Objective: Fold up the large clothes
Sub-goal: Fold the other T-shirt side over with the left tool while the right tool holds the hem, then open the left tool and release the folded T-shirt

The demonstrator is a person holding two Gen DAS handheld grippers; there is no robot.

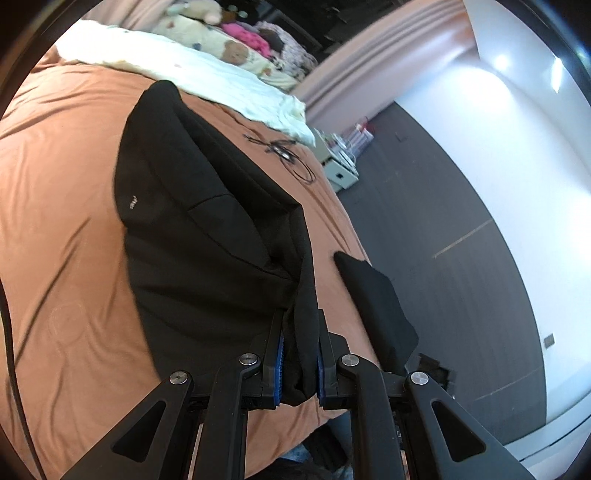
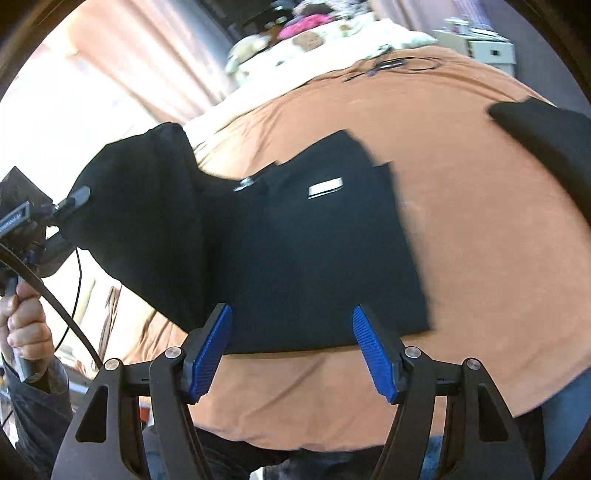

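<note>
L gripper (image 1: 299, 360) clenched black garment (image 1: 192, 221) edge; R gripper (image 2: 291, 347) gaped empty. One-sided lift over bed (image 1: 62, 206) risked skewing fold.

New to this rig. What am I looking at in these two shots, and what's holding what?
No robot here: a person carries a handheld two-finger gripper in each hand, and each has a fisheye camera looking out along its fingers.

The left wrist view shows the left gripper shut on a bunched edge of the black garment, lifting that part off the bed's orange sheet.

The right wrist view shows the right gripper open, its blue fingers apart with nothing between them, above the garment's folded part lying flat. At the left edge is the person's hand holding the other gripper.

Also on the bed: a cable, a white blanket and soft toys.
</note>
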